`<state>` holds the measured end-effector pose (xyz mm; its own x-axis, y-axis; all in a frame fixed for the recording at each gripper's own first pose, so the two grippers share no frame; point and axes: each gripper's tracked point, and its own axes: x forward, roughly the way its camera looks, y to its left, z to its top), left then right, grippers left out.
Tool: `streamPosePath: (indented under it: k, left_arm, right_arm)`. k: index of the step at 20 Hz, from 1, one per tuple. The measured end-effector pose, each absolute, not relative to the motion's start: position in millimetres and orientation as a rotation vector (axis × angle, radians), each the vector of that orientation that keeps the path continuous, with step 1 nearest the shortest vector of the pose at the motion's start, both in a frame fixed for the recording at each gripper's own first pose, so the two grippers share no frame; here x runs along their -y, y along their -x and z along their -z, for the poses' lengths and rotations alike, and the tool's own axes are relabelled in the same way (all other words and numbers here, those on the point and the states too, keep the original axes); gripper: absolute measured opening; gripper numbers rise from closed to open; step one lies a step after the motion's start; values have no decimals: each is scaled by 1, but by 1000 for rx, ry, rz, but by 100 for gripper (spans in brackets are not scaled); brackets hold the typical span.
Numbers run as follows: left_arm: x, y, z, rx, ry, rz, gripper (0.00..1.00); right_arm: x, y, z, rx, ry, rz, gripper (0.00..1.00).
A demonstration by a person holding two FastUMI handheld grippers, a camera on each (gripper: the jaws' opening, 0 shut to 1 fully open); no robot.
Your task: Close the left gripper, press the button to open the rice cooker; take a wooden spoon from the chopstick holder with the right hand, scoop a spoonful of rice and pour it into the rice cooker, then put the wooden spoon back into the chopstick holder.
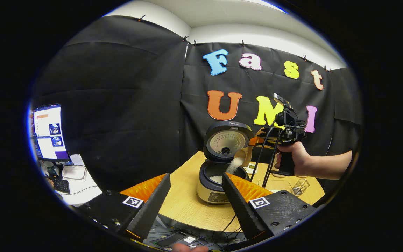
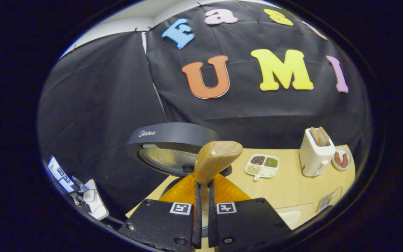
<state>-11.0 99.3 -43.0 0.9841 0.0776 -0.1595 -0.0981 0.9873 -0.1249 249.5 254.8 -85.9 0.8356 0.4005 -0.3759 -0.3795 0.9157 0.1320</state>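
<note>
White rice (image 1: 235, 163) is falling off the wooden spoon (image 2: 215, 157) into the rice cooker (image 1: 217, 182), lid (image 1: 226, 140) up and tilted back. Cooker sits on the light wood table (image 1: 187, 206), near its front edge.

My right gripper (image 2: 201, 196) has its fingers pressed together on the spoon handle, pinching it; the spoon bowl is tipped over above the pot, just in front of the lid. From the left gripper view I see that gripper (image 1: 254, 141) held by my hand (image 1: 294, 159) to the right of the cooker, cables hanging off it.

My left gripper (image 1: 196, 196) has its fingers spread wide, nothing between them, hanging back from the table edge and facing the cooker.

Chopstick holder (image 1: 300, 187) is a wire basket on the table, right of the cooker, below my hand. Further back on the table in the right gripper view: a divided tray of beans (image 2: 262, 165), a white toaster (image 2: 315, 152) with bread in it, a small plate (image 2: 342, 159) just beside it. Monitor (image 1: 49, 131) off to the left, on a separate desk.
</note>
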Motion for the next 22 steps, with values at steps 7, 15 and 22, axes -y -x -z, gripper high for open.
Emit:
streamPosePath:
  k: [7,15,22]
  left_arm:
    - [-91,12,29,-88,134,-44,95]
    - [-72,13,12,-72,110,-63,95]
    - [-64,11,7,-71,115,-109,95]
  right_arm:
    - [-270,-242,64,-275,217,-463,12]
    - [-299,-231,47,-146,354,-555,12]
    - [-298,-228,40,-190,210,-622,12]
